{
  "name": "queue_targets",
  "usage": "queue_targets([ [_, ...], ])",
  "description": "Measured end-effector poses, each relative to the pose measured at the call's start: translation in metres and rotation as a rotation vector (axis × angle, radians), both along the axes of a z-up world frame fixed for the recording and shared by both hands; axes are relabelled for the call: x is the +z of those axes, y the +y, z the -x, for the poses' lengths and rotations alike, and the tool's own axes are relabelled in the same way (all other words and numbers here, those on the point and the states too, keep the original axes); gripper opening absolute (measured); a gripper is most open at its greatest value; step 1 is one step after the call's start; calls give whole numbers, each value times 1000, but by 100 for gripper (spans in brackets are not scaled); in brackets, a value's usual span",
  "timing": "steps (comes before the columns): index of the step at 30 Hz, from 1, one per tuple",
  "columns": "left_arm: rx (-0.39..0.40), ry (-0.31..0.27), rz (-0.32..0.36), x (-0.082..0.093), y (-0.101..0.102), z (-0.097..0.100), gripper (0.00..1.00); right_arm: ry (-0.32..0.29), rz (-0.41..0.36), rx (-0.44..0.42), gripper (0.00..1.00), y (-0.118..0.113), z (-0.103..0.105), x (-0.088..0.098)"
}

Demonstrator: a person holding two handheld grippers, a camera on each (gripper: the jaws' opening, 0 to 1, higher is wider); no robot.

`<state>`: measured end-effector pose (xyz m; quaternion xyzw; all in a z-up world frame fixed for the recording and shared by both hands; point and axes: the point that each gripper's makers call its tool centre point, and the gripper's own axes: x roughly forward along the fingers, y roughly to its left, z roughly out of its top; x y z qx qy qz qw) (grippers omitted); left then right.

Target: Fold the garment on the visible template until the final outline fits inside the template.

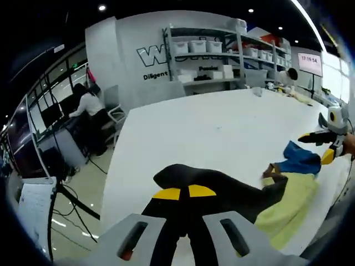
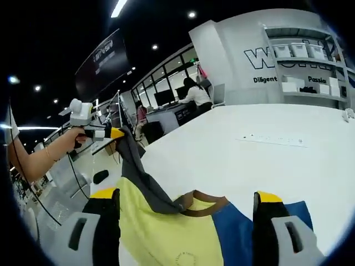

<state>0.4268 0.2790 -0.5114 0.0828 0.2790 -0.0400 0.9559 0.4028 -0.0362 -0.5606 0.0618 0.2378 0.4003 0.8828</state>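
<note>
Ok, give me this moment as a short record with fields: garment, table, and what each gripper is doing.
garment: yellow, blue and dark grey garment, bunched, partly lifted off the table
table: white table
left gripper: left gripper shut on the dark grey part, held up
right gripper: right gripper open, jaws either side of the garment
template: cannot tell
background: shelves with boxes

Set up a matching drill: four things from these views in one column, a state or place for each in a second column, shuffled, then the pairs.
1. left claw
2. right claw
3. garment
4. bins

A. on the shelves
B. open, over the yellow and blue cloth
C. shut on a dark sleeve
D. yellow, blue and dark, on the white table

Pairs: 1-C, 2-B, 3-D, 4-A
</note>
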Motion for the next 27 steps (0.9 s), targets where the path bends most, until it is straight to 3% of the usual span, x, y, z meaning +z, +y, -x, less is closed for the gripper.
queue_targets([
  [4, 135, 41, -48, -10, 24, 7, 2, 28, 57, -27, 98, -9, -12, -18],
  [10, 188, 61, 10, -25, 32, 11, 2, 87, 119, -21, 85, -18, -23, -48],
  [14, 301, 120, -37, -41, 56, 21, 2, 121, 162, -20, 74, -23, -33, -65],
  [17, 317, 138, -83, -53, 65, 24, 2, 132, 198, -14, 66, -27, -39, -76],
  [19, 328, 192, -137, -64, 72, 29, 2, 142, 226, -9, 64, -30, -39, -84],
  [23, 346, 221, -141, -78, 76, 32, 2, 144, 274, -3, 57, -33, -39, -92],
  [25, 372, 280, -161, -88, 79, 41, 2, 148, 289, -3, 52, -35, -38, -95],
  [27, 380, 299, -184, -94, 82, 45, 3, 149, 304, 3, 50, -35, -36, -98],
])
